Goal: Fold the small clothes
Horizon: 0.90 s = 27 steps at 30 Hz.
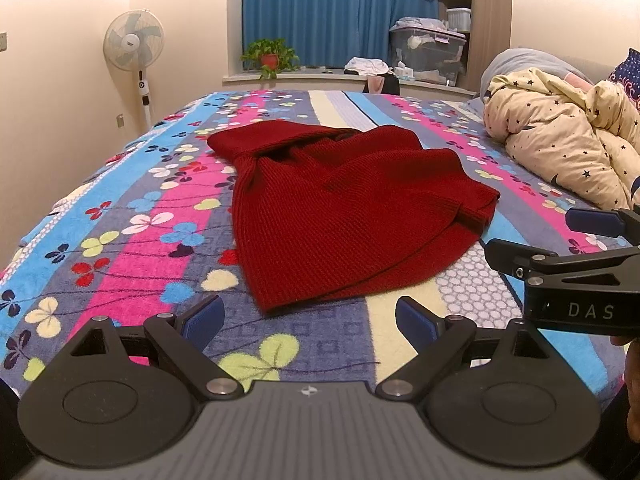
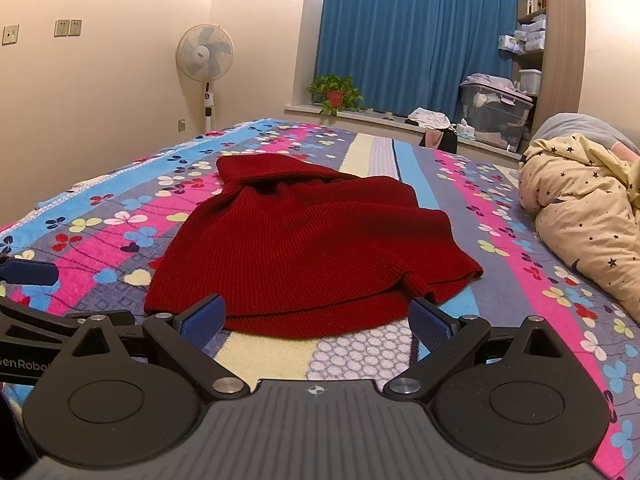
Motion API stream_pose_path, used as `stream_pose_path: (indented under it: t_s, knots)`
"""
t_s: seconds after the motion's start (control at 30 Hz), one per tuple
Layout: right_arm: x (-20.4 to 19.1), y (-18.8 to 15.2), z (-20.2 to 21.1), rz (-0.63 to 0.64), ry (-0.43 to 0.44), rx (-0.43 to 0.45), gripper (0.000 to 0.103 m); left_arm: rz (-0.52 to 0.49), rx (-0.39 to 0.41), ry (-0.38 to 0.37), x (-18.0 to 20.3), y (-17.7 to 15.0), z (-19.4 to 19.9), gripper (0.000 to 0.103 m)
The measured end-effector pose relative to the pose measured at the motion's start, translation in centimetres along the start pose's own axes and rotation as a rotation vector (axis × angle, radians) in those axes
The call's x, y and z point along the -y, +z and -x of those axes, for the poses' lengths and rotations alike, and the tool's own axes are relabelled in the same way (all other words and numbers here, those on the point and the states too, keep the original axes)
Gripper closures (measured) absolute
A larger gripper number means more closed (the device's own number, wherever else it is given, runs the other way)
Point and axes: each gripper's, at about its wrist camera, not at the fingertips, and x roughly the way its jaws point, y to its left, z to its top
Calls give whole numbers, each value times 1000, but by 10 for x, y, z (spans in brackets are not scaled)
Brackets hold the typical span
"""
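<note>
A dark red knitted garment (image 1: 340, 208) lies loosely folded on the flowered bedspread (image 1: 132, 216); it also shows in the right wrist view (image 2: 304, 248). My left gripper (image 1: 310, 320) is open and empty, just short of the garment's near hem. My right gripper (image 2: 316, 320) is open and empty at the near hem, its fingertips level with the edge. The right gripper's side shows at the right of the left wrist view (image 1: 560, 256). The left gripper's blue pad (image 2: 28, 272) shows at the left of the right wrist view.
A bundled cream star-print quilt (image 1: 568, 140) lies on the right side of the bed (image 2: 592, 216). A standing fan (image 1: 134, 44), a potted plant (image 1: 270, 56) on the window ledge, blue curtains and storage boxes (image 1: 428, 52) are beyond the bed.
</note>
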Motion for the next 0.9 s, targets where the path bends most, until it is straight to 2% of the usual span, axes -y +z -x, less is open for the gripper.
stream_pose_path:
  t_s: [0.57, 0.9]
  knots:
    - [0, -3, 0, 14, -1, -1, 7, -1, -5, 4, -3, -2, -1, 8]
    - [-6, -3, 2, 42, 6, 6, 17, -21, 5, -2, 1, -2, 0, 8]
